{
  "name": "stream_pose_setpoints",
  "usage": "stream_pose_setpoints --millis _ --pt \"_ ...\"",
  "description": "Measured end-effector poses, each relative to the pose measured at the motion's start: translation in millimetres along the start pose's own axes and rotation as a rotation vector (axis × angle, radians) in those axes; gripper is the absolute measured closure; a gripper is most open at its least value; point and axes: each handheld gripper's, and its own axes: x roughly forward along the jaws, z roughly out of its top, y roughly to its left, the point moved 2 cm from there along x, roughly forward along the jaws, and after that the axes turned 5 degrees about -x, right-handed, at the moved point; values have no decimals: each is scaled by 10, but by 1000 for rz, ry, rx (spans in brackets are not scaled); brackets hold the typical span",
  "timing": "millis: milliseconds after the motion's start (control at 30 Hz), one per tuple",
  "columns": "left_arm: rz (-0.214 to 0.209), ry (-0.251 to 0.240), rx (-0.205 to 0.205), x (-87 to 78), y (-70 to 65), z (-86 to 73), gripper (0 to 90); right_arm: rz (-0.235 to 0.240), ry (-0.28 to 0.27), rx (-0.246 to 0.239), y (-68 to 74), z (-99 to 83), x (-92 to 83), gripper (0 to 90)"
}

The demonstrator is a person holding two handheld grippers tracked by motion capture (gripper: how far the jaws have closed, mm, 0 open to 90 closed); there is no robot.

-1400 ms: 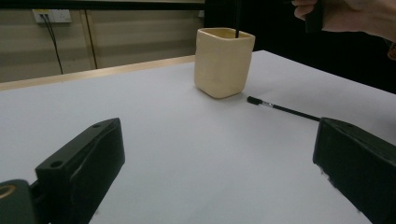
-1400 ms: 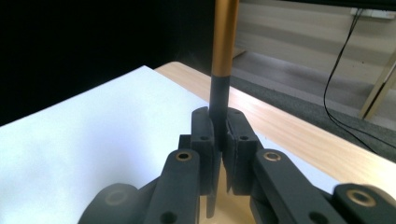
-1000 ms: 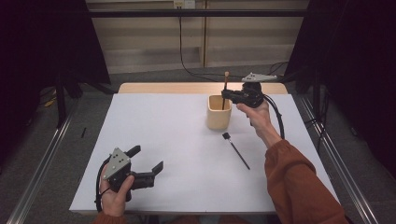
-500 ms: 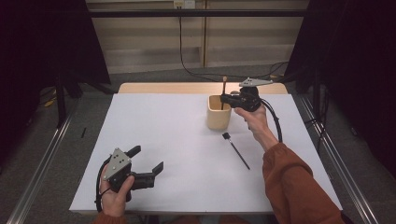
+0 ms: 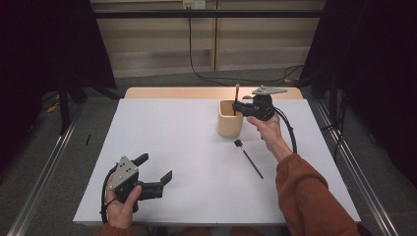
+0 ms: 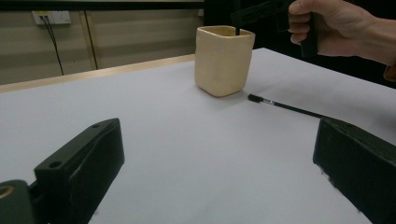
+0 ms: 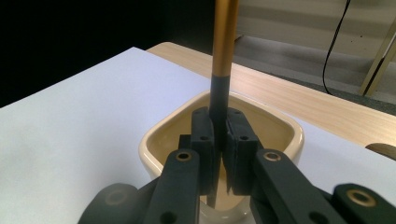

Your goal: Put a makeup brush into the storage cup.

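The right gripper point(image 7: 218, 154) has its jaws clamped on one brush point(image 7: 222, 51), held upright with its lower end inside the one cream cup point(image 5: 230, 119) near the tabletop's far edge, a pose that suits lowering it in handle-up. A second brush point(image 5: 249, 158) lies flat on the white tabletop point(image 5: 187, 147) just in front of the cup, likely next. The left gripper point(image 5: 153, 173) rests near the front left corner, jaws wide apart and empty.

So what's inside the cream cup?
The lower end of a brush, held upright by the right gripper, dips into the cream cup. Its tip and the cup's bottom are hidden.
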Motion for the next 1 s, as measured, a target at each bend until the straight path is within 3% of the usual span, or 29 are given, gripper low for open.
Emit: stream_pose_setpoints --millis 333,633,833,1000 --pt "2 3 -4 5 10 -3 19 13 -2 -1 14 -9 23 821" --pt "1 3 0 9 9 -7 18 -31 -9 4 5 0 7 469" --pt "7 1 -7 6 11 -6 20 -14 -19 3 31 23 -2 229" --pt "11 5 -4 6 30 -9 19 -12 -29 6 45 30 6 84"
